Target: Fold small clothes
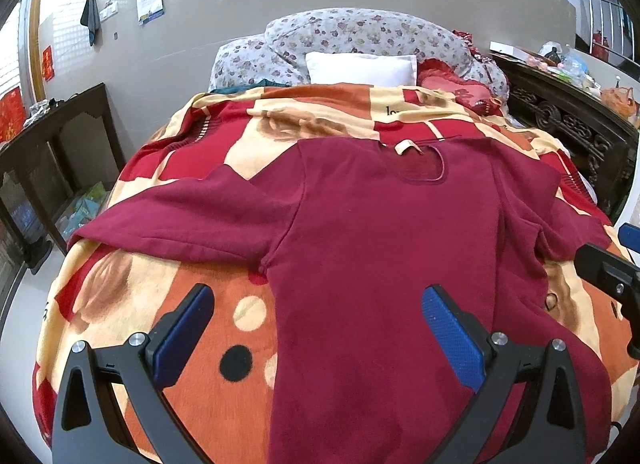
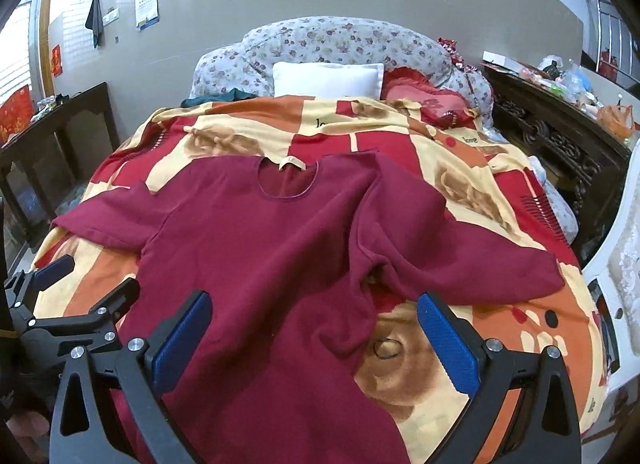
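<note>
**A:** so where's the maroon shirt (image 1: 372, 232) sat? It's spread flat on the patterned blanket (image 1: 192, 344), collar far, hem near, long axis running straight away from both grippers.

**B:** yep. Left gripper (image 1: 320, 340) and right gripper (image 2: 316, 344) are both held wide apart, nothing gripped. The rumpled right sleeve (image 2: 472, 260) is probably reached quicker by the right one, though fisheye distortion makes that hard to judge.

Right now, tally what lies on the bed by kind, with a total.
Shirts: 1, the dark red shirt spread flat on the blanket.
Blankets: 1.
White pillows: 1, the white pillow at the head.
Red cushions: 1, the red cushion beside it.
Floral quilts: 1, the floral quilt.
Total: 5.
</note>
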{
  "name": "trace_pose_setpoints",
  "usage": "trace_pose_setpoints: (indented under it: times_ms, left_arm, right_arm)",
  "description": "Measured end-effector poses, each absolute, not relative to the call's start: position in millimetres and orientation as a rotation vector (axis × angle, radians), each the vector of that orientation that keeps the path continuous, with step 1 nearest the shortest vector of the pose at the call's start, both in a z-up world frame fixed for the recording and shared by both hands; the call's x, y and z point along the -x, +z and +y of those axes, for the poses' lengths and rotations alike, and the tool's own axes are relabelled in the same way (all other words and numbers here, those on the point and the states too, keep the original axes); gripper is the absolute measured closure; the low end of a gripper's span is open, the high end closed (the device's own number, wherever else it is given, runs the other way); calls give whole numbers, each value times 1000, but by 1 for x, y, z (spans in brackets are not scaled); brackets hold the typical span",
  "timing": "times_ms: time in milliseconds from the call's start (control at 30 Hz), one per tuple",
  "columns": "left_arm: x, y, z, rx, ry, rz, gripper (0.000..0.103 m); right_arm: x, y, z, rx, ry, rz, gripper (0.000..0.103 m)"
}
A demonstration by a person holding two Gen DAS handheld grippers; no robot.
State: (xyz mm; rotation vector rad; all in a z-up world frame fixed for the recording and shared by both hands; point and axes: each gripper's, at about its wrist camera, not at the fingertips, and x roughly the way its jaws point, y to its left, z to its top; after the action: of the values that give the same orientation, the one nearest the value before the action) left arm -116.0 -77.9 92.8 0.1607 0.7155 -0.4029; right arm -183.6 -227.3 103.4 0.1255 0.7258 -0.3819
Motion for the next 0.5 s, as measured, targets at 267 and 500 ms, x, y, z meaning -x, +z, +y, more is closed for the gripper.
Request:
trace_pose_setpoints:
  times_ms: [267,500]
  left_arm:
    - [104,88,-81,-165,-396,728,0]
    - [96,85,-83,-168,-390,741,0]
  right_arm:
    - [169,96,-234,-130,-401,738,0]
    - [161,89,-241,-147,-413,752,0]
